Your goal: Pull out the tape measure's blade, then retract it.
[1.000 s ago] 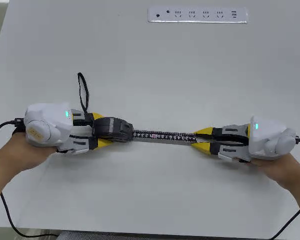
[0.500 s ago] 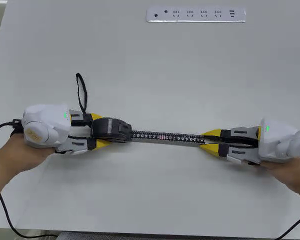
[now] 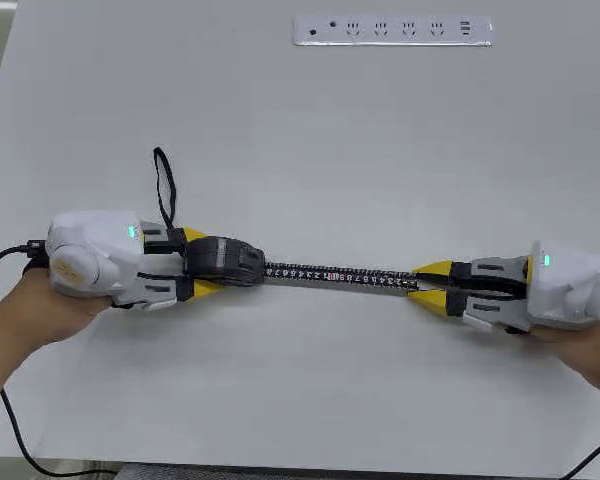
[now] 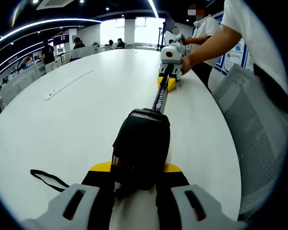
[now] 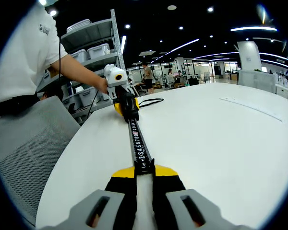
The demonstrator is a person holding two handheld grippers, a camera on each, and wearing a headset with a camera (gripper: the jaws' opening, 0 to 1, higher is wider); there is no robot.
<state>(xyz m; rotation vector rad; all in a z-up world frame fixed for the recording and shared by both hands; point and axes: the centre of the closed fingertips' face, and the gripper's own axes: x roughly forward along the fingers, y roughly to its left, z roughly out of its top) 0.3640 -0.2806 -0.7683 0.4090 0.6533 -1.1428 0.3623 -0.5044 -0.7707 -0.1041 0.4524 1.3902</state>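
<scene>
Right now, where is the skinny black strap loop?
The black strap loop lies on the white table, left side of the head view, just beyond the left gripper.

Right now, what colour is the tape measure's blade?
Black with white numbers; the narrow blade shows best in the right gripper view.

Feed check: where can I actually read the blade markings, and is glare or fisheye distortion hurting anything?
Head view: soft even light on the table, faint shadows, no glare; blade sharp, numerals tiny. Right gripper view: numerals readable just ahead of the right gripper, shrinking toward the tape measure case; fisheye curves the table edge. Left gripper view: case looms dark, windows behind blown out.
</scene>
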